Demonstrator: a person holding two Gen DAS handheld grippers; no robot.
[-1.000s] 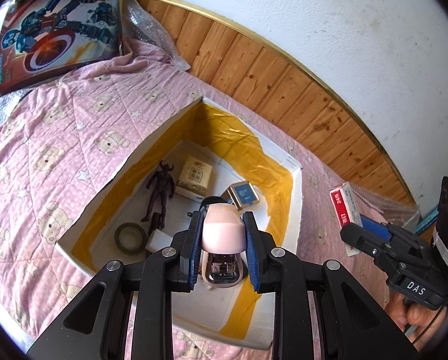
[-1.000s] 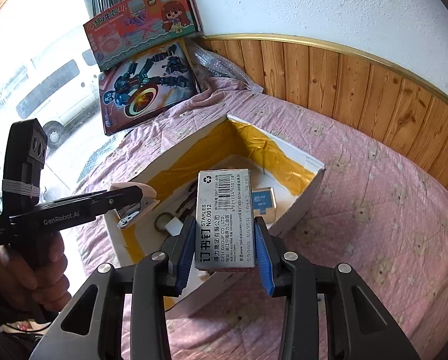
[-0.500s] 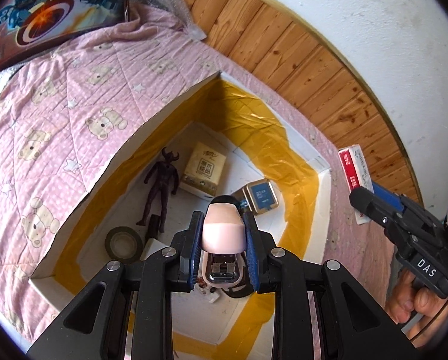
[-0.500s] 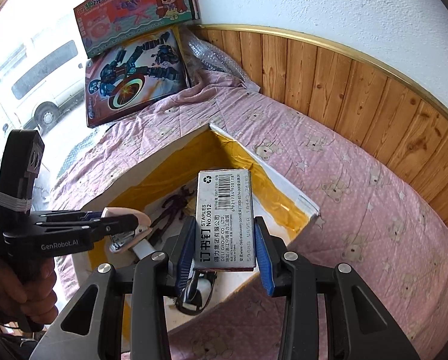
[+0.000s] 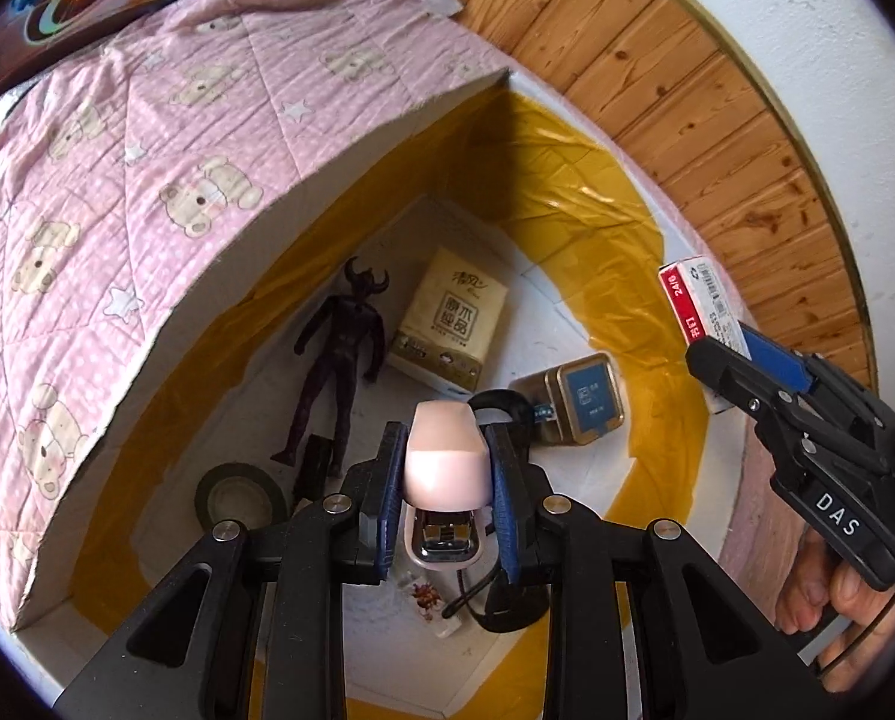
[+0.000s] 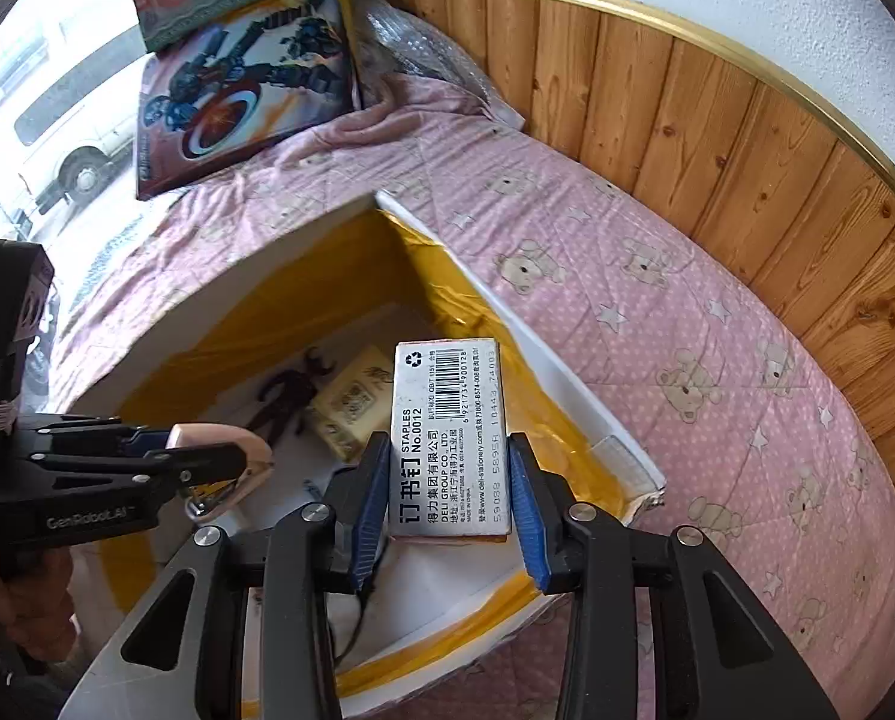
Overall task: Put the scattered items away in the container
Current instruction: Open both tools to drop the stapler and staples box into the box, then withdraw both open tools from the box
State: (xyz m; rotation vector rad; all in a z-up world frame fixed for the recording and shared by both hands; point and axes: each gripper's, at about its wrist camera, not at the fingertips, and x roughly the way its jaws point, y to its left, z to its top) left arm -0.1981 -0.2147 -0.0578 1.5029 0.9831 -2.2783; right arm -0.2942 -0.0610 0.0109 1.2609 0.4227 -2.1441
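Left gripper [image 5: 446, 510] clamped on the pink stapler [image 5: 446, 468], held over the open white box [image 5: 303, 180], above its floor near the near edge. Same stapler shows side-on in the right wrist view [image 6: 219, 462], in the air over the box interior.

Right gripper [image 6: 447, 504] clamped on the staples box [image 6: 447, 438], grey label up, "STAPLES No.0012" readable. It hangs over the box's right wall; in the left wrist view the staples box [image 5: 702, 306] sits above the rim on that side, not yet inside.

Box rests on the bed's pink bear quilt [image 5: 117, 192], inner walls lined with yellow tape [image 5: 573, 180]. On its floor: black horned figure [image 5: 339, 360] lying by the left wall, tissue pack [image 5: 447, 330] just beside it toward the far corner, small blue-faced tin [image 5: 579, 402] near the right wall, tape roll [image 5: 240, 495] at near left, black cable [image 5: 495, 408] under the stapler.

Toy cartons [image 6: 237, 102] lean at the bed's far corner against the wood panelling [image 6: 717, 138].
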